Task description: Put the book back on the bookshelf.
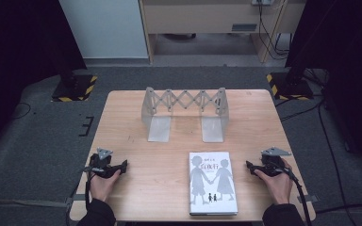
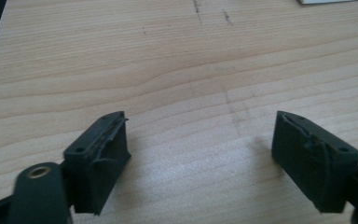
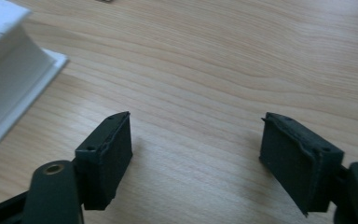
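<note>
Book [image 1: 212,183] is laid flat at the desk's [image 1: 136,113] near edge, long axis near-to-far, just beside the right gripper [image 1: 250,166]; left gripper [image 1: 124,165] is well apart. Both are held wide, empty. Bookend rack [image 1: 184,111] is seen farther back.

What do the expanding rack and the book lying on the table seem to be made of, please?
The rack looks like matte grey metal: thin flat plates and riveted scissor bars. The book looks like paper, with a smooth white printed cover and pale page edges. The table shows light wood grain, perhaps laminate.
</note>
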`<state>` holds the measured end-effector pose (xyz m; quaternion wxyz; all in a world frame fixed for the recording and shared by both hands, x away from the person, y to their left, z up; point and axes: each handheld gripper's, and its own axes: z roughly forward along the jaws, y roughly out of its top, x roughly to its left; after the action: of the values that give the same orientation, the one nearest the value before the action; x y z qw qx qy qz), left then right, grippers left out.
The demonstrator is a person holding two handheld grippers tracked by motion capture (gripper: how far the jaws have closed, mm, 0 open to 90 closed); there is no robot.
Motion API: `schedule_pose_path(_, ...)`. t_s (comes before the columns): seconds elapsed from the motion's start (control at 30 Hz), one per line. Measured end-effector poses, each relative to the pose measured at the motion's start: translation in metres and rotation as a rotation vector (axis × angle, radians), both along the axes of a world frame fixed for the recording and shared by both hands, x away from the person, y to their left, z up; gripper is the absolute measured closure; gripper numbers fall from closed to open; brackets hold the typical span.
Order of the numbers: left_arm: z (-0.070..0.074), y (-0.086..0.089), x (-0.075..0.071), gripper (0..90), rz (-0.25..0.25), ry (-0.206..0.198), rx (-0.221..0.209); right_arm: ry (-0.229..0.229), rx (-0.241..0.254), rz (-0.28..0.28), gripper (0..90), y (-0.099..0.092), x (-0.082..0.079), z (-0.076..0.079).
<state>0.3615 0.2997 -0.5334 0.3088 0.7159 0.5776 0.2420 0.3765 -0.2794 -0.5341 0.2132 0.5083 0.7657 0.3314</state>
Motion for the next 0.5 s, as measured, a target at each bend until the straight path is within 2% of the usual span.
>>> schedule_pose_path(0.07, 0.002, -0.001, -0.002, 21.0, -0.010, -0.004, -0.019, -0.012, 0.032, -0.002, 27.3, 0.001, -0.002, 0.003)
schedule_pose_path(0.23, 0.009, -0.007, -0.008, 24.0, -0.043, -0.051, -0.059, -0.055, 0.092, 0.011, 26.5, -0.001, -0.008, 0.013)
schedule_pose_path(0.3, 0.011, -0.010, -0.010, 24.1, -0.071, -0.059, -0.062, -0.049, 0.102, 0.005, 27.3, -0.001, -0.009, 0.015)
schedule_pose_path(0.5, 0.019, -0.022, -0.014, 24.9, -0.105, -0.091, -0.092, -0.066, 0.111, 0.020, 27.3, -0.002, -0.011, 0.020)
